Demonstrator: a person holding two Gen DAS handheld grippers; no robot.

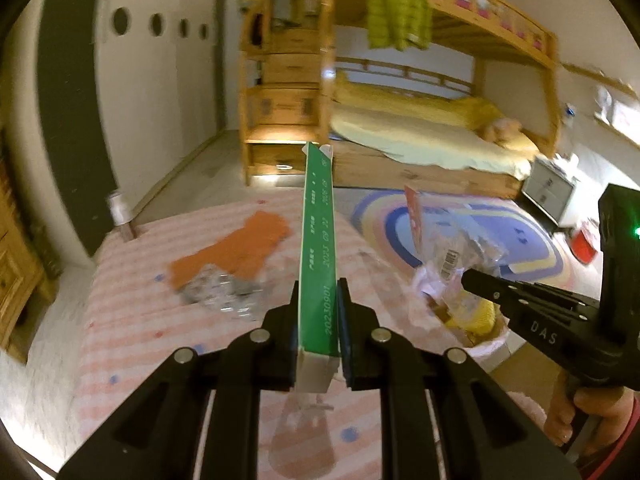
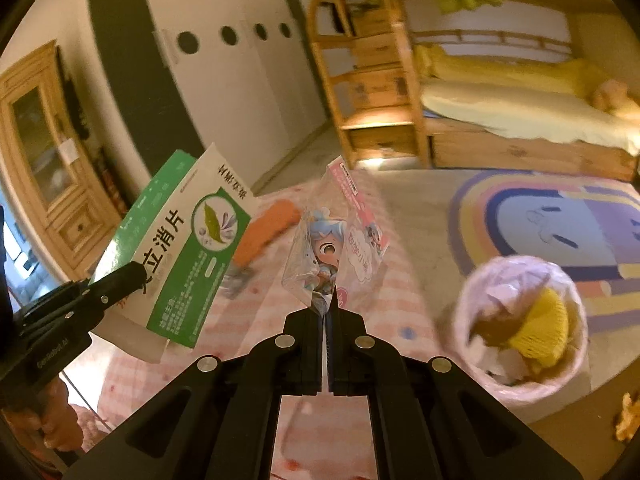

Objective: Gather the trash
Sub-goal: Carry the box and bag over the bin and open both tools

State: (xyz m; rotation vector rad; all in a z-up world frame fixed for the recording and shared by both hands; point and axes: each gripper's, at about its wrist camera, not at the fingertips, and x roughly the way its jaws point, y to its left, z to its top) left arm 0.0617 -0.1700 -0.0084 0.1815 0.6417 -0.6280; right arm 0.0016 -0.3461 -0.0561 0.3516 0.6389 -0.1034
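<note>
The left gripper (image 1: 319, 320) clamps one green medicine box (image 1: 318, 240) above the pink bed (image 1: 132, 320). The right gripper (image 2: 328, 312) pinches one clear toy wrapper (image 2: 332, 248). One lined bin (image 2: 520, 388) sits rightward, contents blurred.

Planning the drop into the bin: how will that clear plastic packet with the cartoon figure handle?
The clear packet, pinched at one corner by the right hand-held gripper, is crinkled film: probably floppy and very light. It may flutter or cling instead of falling straight into the lined bin.

Green box (image 1: 318, 248), clear wrapper (image 2: 320, 256), both aloft
</note>
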